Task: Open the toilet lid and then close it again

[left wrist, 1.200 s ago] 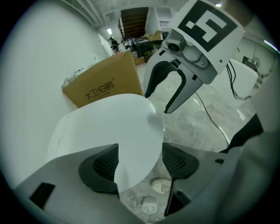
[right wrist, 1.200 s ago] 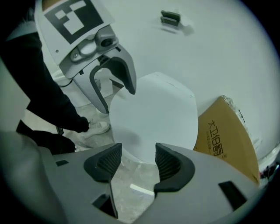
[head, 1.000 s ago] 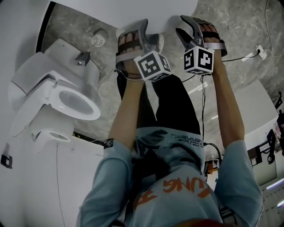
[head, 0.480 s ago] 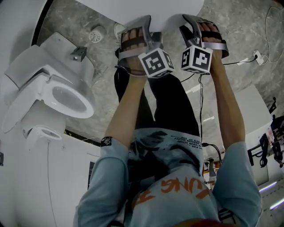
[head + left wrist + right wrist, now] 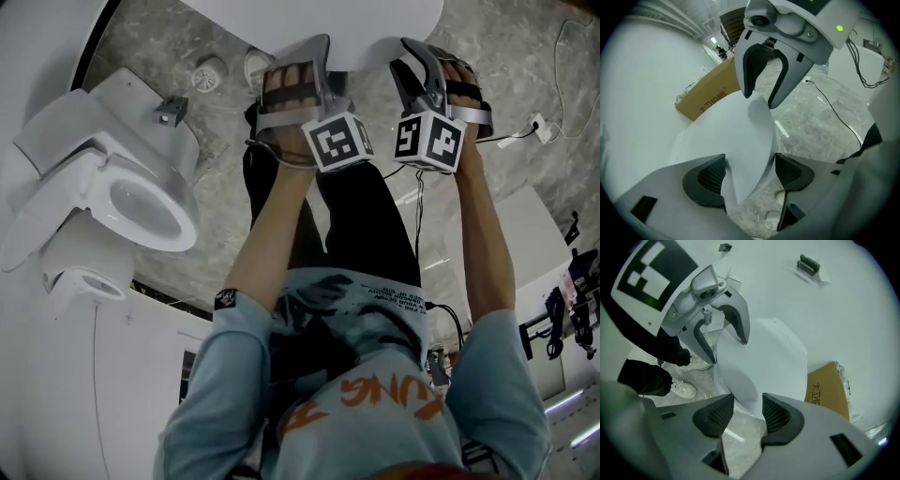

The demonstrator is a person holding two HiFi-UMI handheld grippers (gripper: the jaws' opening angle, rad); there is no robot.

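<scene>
The white toilet lid [image 5: 319, 21] fills the top of the head view, and both grippers reach its near edge side by side. My left gripper [image 5: 302, 54] has the lid's rim [image 5: 740, 136] between its dark pads, which sit against both faces. My right gripper [image 5: 424, 64] has just been closing its jaws, and the lid's edge [image 5: 764, 357] is now pinched between its pads. In the left gripper view my left gripper [image 5: 750, 173] faces the right one across the rim. The right gripper [image 5: 747, 413] sees the left one the same way.
A second toilet [image 5: 187, 220] with its bowl uncovered stands at the left, beside a round floor drain [image 5: 208, 73]. A brown cardboard box [image 5: 705, 101] lies behind the lid. Cables [image 5: 525, 127] run over the grey stone floor at the right. White shoes [image 5: 682, 389] stand close below.
Both grippers have risen a little together with the lid's edge. The right jaws have narrowed onto the lid.
</scene>
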